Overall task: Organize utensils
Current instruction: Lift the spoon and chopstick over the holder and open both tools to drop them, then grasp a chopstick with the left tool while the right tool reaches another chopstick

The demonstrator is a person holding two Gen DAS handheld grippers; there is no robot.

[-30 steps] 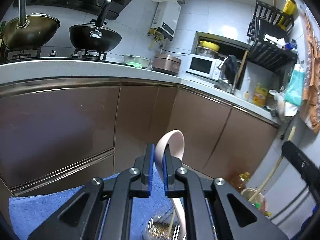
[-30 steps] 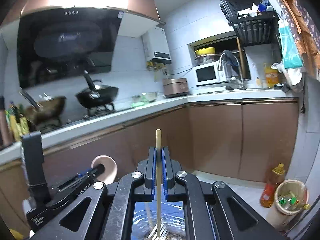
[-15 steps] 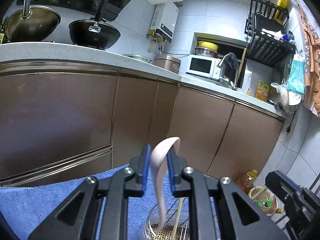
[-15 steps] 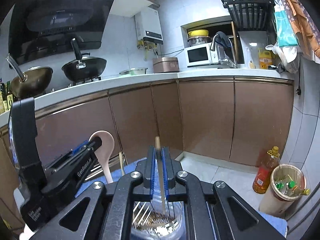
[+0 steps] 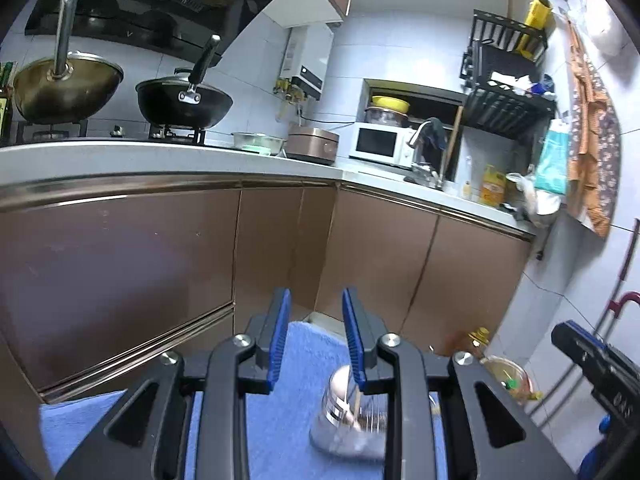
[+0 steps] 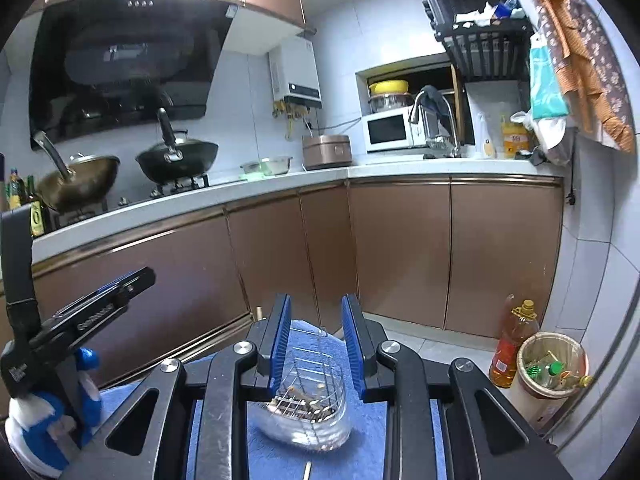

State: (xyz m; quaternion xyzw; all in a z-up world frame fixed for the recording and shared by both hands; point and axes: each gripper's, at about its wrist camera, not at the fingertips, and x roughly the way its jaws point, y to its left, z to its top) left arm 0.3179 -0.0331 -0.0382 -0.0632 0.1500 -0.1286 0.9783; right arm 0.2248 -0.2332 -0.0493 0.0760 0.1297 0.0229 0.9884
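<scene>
A shiny metal utensil holder [image 6: 308, 400] with wire dividers stands on a blue towel [image 6: 360, 448]. My right gripper [image 6: 316, 340] is open and empty just above it. In the left wrist view the holder [image 5: 344, 420] sits low, right of centre, with a pale pink spoon [image 5: 340, 384] standing in it. My left gripper [image 5: 314, 344] is open and empty above and left of the holder. The left gripper also shows at the left of the right wrist view [image 6: 100, 304]. A wooden chopstick tip [image 6: 307, 470] lies on the towel near the bottom edge.
Brown cabinets [image 6: 400, 260] and a white counter [image 6: 280, 184] with woks, a rice cooker and a microwave stand behind. An oil bottle [image 6: 514, 344] and a waste bin [image 6: 550, 372] stand on the floor at right. A blue-and-white object [image 6: 44, 432] is at lower left.
Both grippers opened. The left let go of the pink spoon, which now stands in the holder. The right let go of the chopstick. Both grippers rose.
</scene>
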